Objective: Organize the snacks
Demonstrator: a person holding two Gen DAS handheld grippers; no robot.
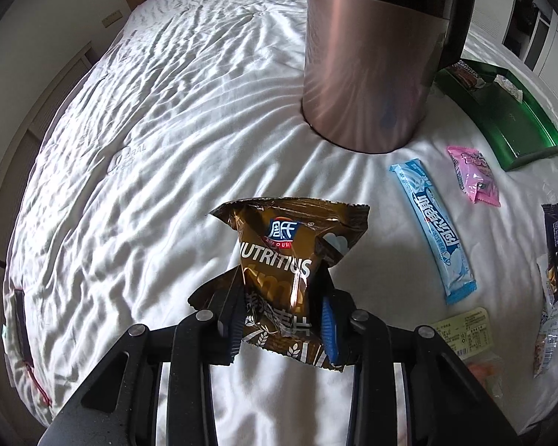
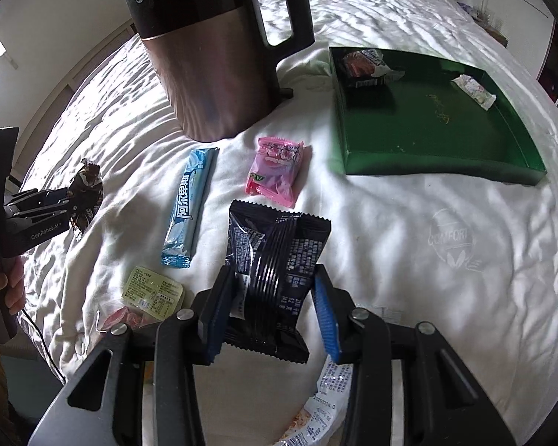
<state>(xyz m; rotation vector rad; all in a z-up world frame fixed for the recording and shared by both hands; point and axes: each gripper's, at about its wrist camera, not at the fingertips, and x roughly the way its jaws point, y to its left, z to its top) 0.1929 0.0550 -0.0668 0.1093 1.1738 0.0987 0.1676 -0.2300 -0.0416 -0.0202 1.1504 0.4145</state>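
Brown foil wraps the crinkled snack packet (image 1: 290,271) that the left gripper (image 1: 282,319) pinches across its lower half, fingers (image 1: 329,319) pressed onto both sides so the packet stands up clear of the rumpled white bed sheet (image 1: 148,148). Its long axis runs forward along the fingers, towards the copper-and-black electric kettle (image 1: 368,74). The right gripper (image 2: 275,316) likewise clamps a glossy black snack packet (image 2: 275,267) by its near half, lifted off the bed, its length also pointing away from the fingers. Judging by the task, both packets belong in the shallow green cardboard tray (image 2: 439,156), which already holds two small wrapped snacks at its far side. From the right wrist view the tray lies ahead and to the right, well apart from the black packet; from the left one it sits far off right, behind the kettle. So the right hand looks nearer. Between them lie a long light-blue stick pack (image 2: 191,204) and a pink sweet pouch (image 2: 277,171), both flat on the bed.
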